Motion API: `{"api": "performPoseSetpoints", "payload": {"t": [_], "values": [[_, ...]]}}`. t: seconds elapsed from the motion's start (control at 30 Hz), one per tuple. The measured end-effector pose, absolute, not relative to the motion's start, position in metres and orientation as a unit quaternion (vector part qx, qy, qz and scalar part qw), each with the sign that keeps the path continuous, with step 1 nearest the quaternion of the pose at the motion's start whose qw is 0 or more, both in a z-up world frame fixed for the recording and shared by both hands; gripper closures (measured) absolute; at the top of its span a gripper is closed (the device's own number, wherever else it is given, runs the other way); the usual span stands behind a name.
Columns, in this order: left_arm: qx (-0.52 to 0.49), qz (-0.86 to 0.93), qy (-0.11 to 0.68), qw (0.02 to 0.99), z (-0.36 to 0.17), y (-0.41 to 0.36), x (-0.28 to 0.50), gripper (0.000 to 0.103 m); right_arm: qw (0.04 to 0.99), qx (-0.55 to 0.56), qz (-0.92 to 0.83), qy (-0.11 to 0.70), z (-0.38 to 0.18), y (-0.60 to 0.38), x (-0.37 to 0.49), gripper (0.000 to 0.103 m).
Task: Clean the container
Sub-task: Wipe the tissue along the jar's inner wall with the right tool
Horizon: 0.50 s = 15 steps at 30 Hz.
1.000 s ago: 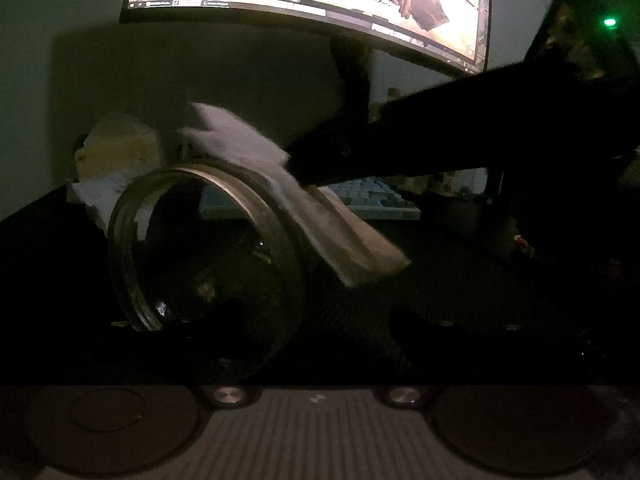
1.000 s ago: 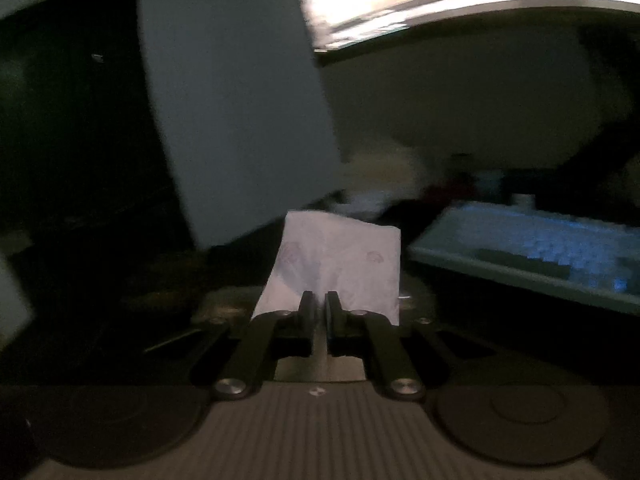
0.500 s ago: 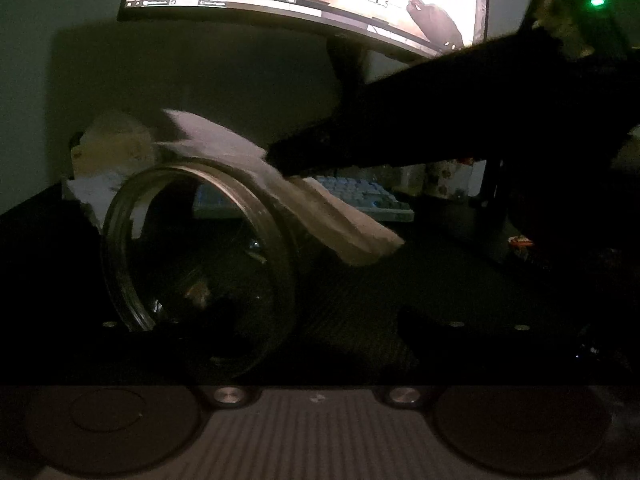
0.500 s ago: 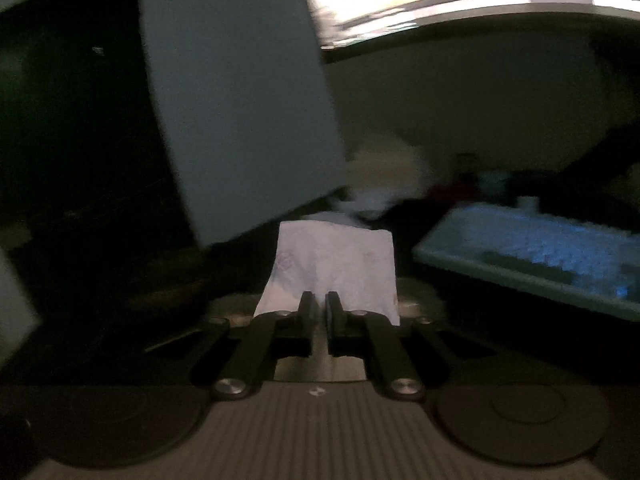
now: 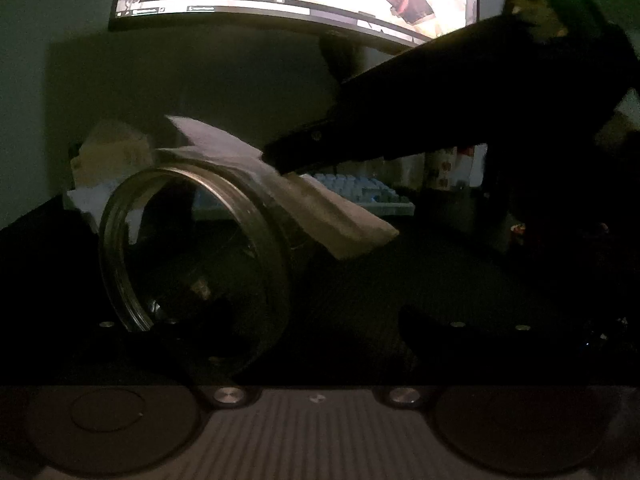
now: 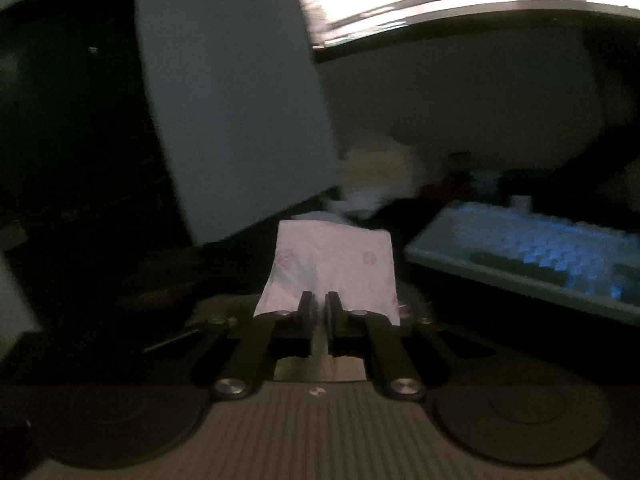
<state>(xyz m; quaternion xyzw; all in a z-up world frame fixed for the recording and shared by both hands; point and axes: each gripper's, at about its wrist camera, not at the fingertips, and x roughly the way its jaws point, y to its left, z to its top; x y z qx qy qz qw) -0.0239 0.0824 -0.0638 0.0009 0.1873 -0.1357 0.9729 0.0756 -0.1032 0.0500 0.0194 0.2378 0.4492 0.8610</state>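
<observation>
Left gripper [image 5: 288, 332] has just been opening its jaws and now stands wide. The jar [image 5: 192, 248] lies between them, close to the left finger and clear of the right one, so I judge it cradled, not squeezed, with room left for wiping. The fingers are too dark to tell whether the left one touches the glass.

The jar is on its side on the dark desk [image 5: 460, 272]. Its open mouth faces the camera and a little left, and its base is away to the right. Its long axis runs from near left to far right, roughly level, which probably keeps the side wall up and within reach.

A tissue [image 5: 320, 212] is draped over the upper wall behind the rim, one end hanging right. The right gripper [image 5: 276, 156] comes in from the right with its jaws pinched tight on the tissue, holding it against the glass, it seems, to rub the outside.
</observation>
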Motion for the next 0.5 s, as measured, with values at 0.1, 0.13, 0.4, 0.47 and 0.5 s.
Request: {"api": "performPoseSetpoints", "payload": {"t": [0.1,0.13,0.4,0.47,0.5], "values": [[0.001,-0.137,0.187,0.973,-0.064,0.082,-0.023,0.014,0.868,0.001,0.441,0.229,0.052,-0.099,0.066,0.094],[0.002,-0.137,0.187,0.973,-0.064,0.082,-0.024,0.014,0.863,-0.005,0.453,0.223,0.054,-0.097,0.061,0.094],[0.001,-0.139,0.187,0.972,-0.064,0.082,-0.026,0.014,0.860,0.000,0.459,0.224,0.053,-0.099,0.064,0.094],[0.002,-0.140,0.187,0.972,-0.063,0.082,-0.026,0.014,0.869,0.001,0.441,0.227,0.052,-0.101,0.068,0.094],[0.002,-0.140,0.187,0.972,-0.063,0.082,-0.027,0.014,0.867,0.002,0.445,0.227,0.053,-0.102,0.066,0.094]]}}
